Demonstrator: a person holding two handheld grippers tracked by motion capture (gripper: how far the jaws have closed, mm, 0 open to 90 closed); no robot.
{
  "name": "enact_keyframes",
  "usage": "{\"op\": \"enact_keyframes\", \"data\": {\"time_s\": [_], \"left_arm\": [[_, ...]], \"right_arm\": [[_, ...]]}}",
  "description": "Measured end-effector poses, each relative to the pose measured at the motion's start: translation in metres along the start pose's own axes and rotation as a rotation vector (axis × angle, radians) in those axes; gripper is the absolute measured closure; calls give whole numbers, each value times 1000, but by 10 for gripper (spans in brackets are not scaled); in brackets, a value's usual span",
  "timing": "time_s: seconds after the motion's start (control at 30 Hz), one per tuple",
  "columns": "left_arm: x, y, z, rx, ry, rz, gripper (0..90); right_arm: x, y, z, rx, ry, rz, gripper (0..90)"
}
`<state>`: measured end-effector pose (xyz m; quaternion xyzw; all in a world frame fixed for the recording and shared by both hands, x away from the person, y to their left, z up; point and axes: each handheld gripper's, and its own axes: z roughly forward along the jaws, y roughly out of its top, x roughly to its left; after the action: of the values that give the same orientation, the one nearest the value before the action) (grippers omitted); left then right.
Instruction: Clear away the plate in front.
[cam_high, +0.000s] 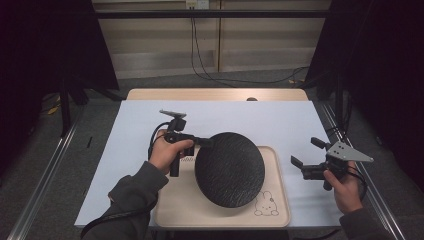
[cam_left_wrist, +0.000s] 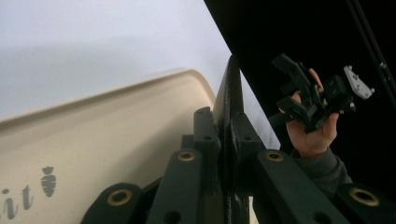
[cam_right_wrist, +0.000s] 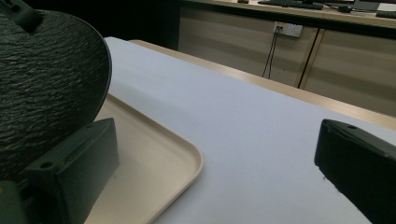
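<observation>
While the left gripper (cam_high: 204, 142) pinches the rim of the black textured plate (cam_high: 230, 169) at its upper left edge, the item stands as follows: plate, round, dark, rough-surfaced, raised over the cream tray (cam_high: 277, 200) and, by the left gripper view, tipped nearly on edge, its rim (cam_left_wrist: 229, 100) clamped between the two jaws pressed hard against it; tray, pale, rabbit drawing (cam_high: 266, 205) at its near right corner, lying on the white table (cam_high: 280, 120); right gripper (cam_high: 305, 157), held well apart to the right of the tray, jaws spread wide with nothing between them, one pad (cam_right_wrist: 355, 163) hanging over bare table. Risks, as I judge them from here: a grip at a single point on the rim leaves the whole disc hanging off to one side, so it may pivot or slip out and drop onto the tray; a tilted plate set down edge-first could skid or knock the tray askew; the idle right gripper is too far off to steady a sudden swing; whether the plate's lower edge touches the tray I cannot tell.
</observation>
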<state>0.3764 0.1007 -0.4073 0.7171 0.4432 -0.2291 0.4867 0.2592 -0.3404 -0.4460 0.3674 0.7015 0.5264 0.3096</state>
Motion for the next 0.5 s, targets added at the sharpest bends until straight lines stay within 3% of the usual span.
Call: {"op": "enact_keyframes", "data": {"time_s": [0.03, 0.17, 0.2, 0.23, 0.5], "left_arm": [[0, -1, 1, 4, -1, 14, 840], [-1, -5, 3, 10, -9, -6, 841], [0, -6, 3, 16, -6, 17, 841], [0, -7, 4, 18, -13, 4, 839], [-5, -11, 7, 40, -21, 13, 838]], "right_arm": [[0, 0, 0, 1, -4, 3, 0], [0, 0, 0, -4, -7, 3, 0], [0, 0, 0, -4, -6, 4, 0], [0, 0, 0, -4, -5, 4, 0], [0, 0, 0, -4, -7, 4, 0]]}}
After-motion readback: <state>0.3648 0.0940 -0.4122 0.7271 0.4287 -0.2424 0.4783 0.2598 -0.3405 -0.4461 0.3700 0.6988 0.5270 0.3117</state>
